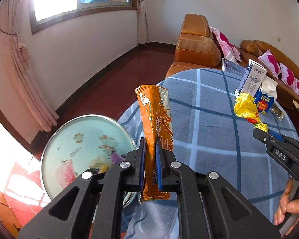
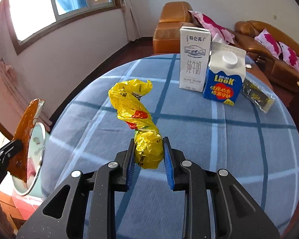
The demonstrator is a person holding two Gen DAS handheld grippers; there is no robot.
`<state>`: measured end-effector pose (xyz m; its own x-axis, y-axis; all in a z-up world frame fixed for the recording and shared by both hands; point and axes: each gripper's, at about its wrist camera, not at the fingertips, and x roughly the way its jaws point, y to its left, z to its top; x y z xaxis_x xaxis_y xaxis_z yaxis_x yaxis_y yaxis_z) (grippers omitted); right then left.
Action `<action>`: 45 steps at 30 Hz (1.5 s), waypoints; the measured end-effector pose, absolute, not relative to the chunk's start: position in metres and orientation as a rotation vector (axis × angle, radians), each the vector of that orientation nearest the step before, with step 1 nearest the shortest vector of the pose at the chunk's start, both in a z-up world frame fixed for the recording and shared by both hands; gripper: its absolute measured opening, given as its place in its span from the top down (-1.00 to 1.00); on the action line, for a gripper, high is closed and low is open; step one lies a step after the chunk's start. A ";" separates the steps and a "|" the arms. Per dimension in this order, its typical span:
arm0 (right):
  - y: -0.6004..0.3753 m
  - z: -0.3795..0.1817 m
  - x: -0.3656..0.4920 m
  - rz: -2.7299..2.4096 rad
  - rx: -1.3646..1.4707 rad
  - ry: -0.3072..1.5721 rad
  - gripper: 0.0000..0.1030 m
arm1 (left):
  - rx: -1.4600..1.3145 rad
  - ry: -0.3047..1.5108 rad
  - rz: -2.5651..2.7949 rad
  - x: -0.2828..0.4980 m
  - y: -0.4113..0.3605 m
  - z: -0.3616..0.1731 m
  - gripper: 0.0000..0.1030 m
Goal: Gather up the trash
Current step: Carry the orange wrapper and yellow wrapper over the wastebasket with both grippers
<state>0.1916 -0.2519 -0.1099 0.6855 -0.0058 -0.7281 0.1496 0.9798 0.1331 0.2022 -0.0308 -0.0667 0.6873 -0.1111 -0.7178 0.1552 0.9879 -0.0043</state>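
Note:
My left gripper [image 1: 150, 142] is shut on an orange snack wrapper [image 1: 155, 115] and holds it upright above the table's left edge, beside a pale green basin [image 1: 79, 145]. The wrapper also shows in the right wrist view [image 2: 25, 139] in front of the basin [image 2: 36, 145]. My right gripper [image 2: 148, 145] is shut on the lower end of a crumpled yellow wrapper [image 2: 133, 107] over the blue checked tablecloth [image 2: 209, 139]. In the left wrist view the right gripper [image 1: 266, 132] pinches the yellow wrapper [image 1: 246, 107].
A white milk carton [image 2: 194, 59], a blue-and-white Look carton [image 2: 223, 77] and a black-and-yellow sachet [image 2: 257, 97] stand at the table's far right. Orange sofas [image 2: 169, 31] with pink pillows lie behind. Dark red floor is left of the table.

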 end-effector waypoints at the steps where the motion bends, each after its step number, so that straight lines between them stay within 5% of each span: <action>1: -0.248 -0.109 0.187 -0.081 0.187 0.809 0.47 | 0.059 0.798 -0.145 0.199 -0.028 -0.066 0.82; 45: -0.105 -0.098 0.171 0.210 0.091 0.858 0.47 | 0.004 0.841 0.096 0.176 0.086 -0.087 0.82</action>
<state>0.1708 -0.1050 -0.0984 0.6351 0.2201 -0.7404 -0.1474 0.9755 0.1635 0.1763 0.0855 -0.0867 0.6628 0.0859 -0.7439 -0.0831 0.9957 0.0410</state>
